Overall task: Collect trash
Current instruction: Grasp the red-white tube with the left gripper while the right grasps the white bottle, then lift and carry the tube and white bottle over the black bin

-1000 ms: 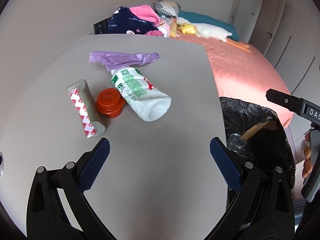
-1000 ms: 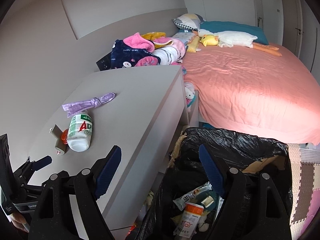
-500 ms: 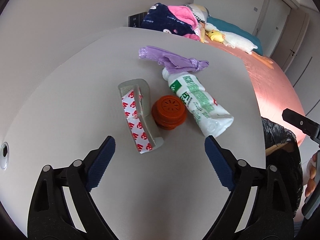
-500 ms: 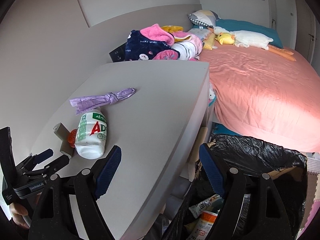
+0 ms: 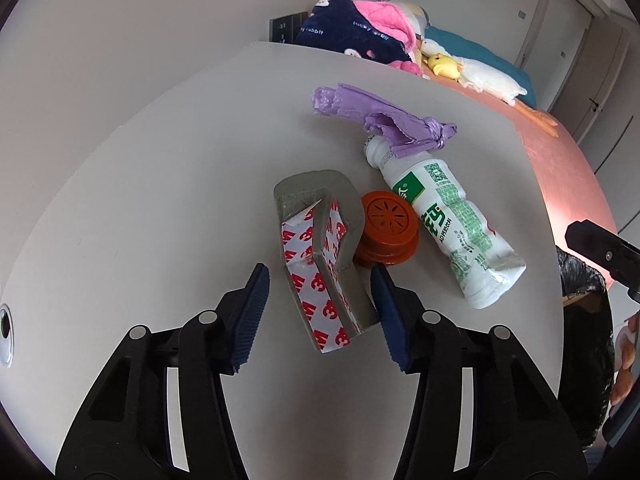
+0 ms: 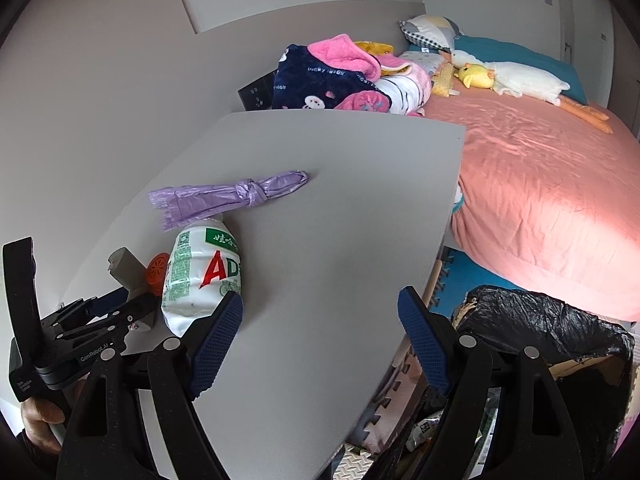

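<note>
A second ago the left gripper (image 5: 320,304) hung wide over bare grey surface (image 5: 160,200) beside the black-lined trash bin (image 6: 560,328); now it straddles the grey bent foam strip with red-printed white backing (image 5: 320,264), jaws closing, pads not yet pressing — the next pickup is starting. Beside the strip lie a ribbed orange plastic cap (image 5: 388,228), a crushed white plastic bottle (image 5: 452,220) and a knotted, crinkly purple film bag (image 5: 380,120). The right gripper (image 6: 320,340) hovers nearby, jaws apart, empty.

Each view looks steeply down along its own fingers – the left close over the table (image 5: 160,208). Both share the white bottle (image 5: 452,216) and the bed (image 6: 540,184) beyond.
</note>
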A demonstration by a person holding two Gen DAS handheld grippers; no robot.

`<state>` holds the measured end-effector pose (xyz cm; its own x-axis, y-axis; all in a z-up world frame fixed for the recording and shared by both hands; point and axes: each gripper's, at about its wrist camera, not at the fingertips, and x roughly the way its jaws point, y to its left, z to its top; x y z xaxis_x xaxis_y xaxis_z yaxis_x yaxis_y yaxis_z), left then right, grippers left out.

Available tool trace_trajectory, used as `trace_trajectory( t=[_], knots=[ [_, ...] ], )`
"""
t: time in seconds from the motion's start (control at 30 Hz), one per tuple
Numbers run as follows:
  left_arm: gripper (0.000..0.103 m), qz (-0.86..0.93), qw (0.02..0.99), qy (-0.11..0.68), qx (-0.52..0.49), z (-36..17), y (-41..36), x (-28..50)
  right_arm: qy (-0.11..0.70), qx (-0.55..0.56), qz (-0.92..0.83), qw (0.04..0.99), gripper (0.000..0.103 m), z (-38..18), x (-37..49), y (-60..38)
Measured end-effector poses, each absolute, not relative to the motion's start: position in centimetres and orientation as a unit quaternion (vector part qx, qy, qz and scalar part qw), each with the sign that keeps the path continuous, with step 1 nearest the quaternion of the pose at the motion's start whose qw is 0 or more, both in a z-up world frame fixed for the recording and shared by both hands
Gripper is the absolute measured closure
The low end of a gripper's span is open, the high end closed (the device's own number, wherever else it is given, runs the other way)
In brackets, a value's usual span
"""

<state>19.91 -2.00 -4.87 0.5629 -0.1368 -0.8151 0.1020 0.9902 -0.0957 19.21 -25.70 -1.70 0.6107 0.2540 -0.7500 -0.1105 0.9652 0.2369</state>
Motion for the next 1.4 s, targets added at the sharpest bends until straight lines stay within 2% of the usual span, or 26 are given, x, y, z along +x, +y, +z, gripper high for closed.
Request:
trace_trajectory(
  t=[0.1,0.17,0.33,0.93,1.0,1.07,1.4],
  knots=[
    [0.052,-0.076,0.882,0.464,-0.025,-5.0,-1.7,20.2,0.431,0.08,0.114,0.891,0.023,-1.7,19.6,-24.5],
    [0.061,-0.082,0.883,0.462,-0.028,-5.0,-1.5,20.2,0.434,0.079,0.122,0.889,0.023,-1.7,19.9,-23.7],
    [0.065,-0.071,0.886,0.456,-0.036,-4.8,-0.5,20.1,0.437,0.065,0.139,0.886,0.023,-1.7,20.6,-21.4],
    [0.065,-0.056,0.887,0.453,-0.075,-3.8,2.6,19.8,0.468,0.012,0.148,0.871,0.023,-3.7,23.9,-15.6],
    [0.065,-0.056,0.886,0.455,-0.076,-3.9,2.6,20.0,0.467,0.012,0.149,0.871,0.026,-3.7,24.1,-15.4],
    [0.065,-0.055,0.884,0.457,-0.075,-4.0,2.5,20.2,0.468,0.016,0.159,0.869,0.035,-3.7,24.2,-15.2],
    [0.065,-0.049,0.885,0.457,-0.078,-3.8,2.4,20.2,0.472,0.035,0.184,0.862,0.036,-3.7,23.2,-15.5]
  ],
)
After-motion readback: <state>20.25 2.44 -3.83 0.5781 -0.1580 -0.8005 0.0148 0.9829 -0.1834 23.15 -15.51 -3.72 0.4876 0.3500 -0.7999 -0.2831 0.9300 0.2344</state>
